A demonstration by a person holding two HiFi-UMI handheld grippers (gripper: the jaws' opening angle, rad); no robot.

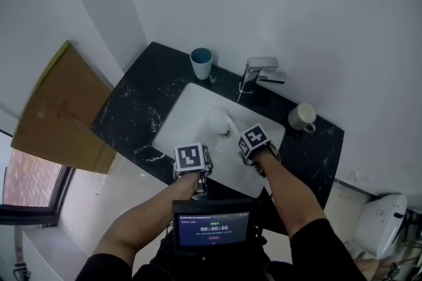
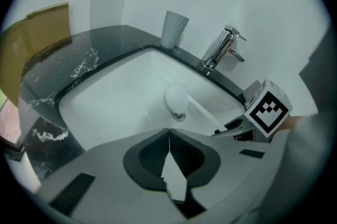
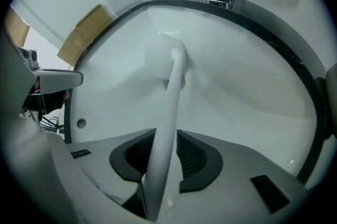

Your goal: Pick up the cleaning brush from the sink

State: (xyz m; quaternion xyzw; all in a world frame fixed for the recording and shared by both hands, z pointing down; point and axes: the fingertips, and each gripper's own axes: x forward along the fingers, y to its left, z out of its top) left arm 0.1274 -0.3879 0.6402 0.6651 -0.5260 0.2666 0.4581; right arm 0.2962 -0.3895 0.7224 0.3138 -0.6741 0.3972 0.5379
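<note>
A white cleaning brush [image 1: 219, 121] lies in the white sink [image 1: 177, 116], its round head [image 2: 176, 97] over the drain and its long handle [image 3: 167, 112] running toward me. My right gripper [image 3: 166, 136] points steeply down into the basin with the handle between its jaws. The left pad lies against the handle and a gap shows at the right pad, so it stands open. In the head view the right gripper [image 1: 254, 142] sits at the handle's near end. My left gripper [image 2: 169, 133] hangs over the sink's near side, shut on nothing, and shows in the head view as the left gripper [image 1: 192, 159].
A chrome faucet [image 1: 257, 72] stands behind the sink. A teal cup [image 1: 202, 62] and a white mug [image 1: 302, 117] sit on the black marble counter [image 1: 135, 105]. Cardboard [image 1: 59, 108] leans at the left. A small screen [image 1: 211, 228] is mounted below my hands.
</note>
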